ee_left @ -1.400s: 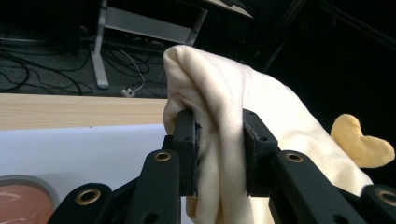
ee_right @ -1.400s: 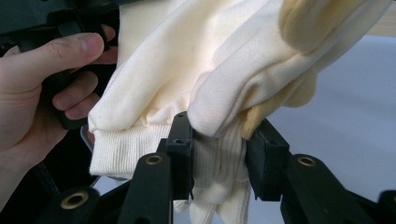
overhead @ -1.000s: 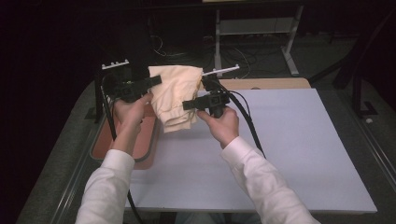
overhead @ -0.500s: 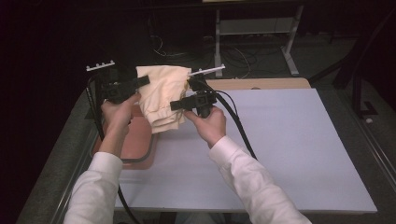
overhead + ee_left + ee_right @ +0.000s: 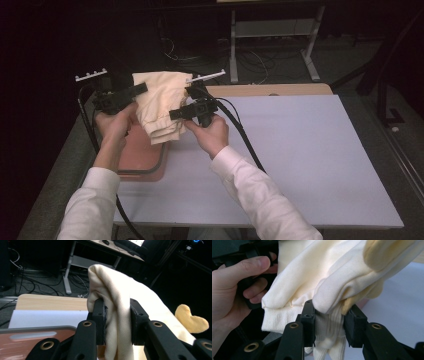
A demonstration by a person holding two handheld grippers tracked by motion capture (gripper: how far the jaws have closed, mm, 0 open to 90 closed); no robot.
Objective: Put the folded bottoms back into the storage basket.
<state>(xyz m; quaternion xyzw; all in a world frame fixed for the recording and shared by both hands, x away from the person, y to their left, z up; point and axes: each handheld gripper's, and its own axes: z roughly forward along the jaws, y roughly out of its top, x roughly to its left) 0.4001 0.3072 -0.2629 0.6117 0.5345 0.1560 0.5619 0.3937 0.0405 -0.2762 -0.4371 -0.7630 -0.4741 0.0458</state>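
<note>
Cream knit garment (image 5: 159, 106) bearing no legible label, clenched by left claw (image 5: 117, 322) and right claw (image 5: 329, 325)

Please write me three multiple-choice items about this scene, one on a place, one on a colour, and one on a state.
1. Where is the cream garment?
A. Lifted between the two grippers, above the tray
B. Flat on the white board
C. On the floor

2. What colour is the tray?
A. Blue
B. Reddish-brown
C. Green

3. How does the left gripper stand?
A. Open, away from the fabric
B. Shut on nothing
C. Shut on the fabric

Answers:
1. A: the high view shows it hanging between the left gripper and the right gripper, over the tray's far end.
2. B: its bare rim looks reddish-brown beside the white board.
3. C: in the left gripper view, cloth is pinched between its pads.
</note>
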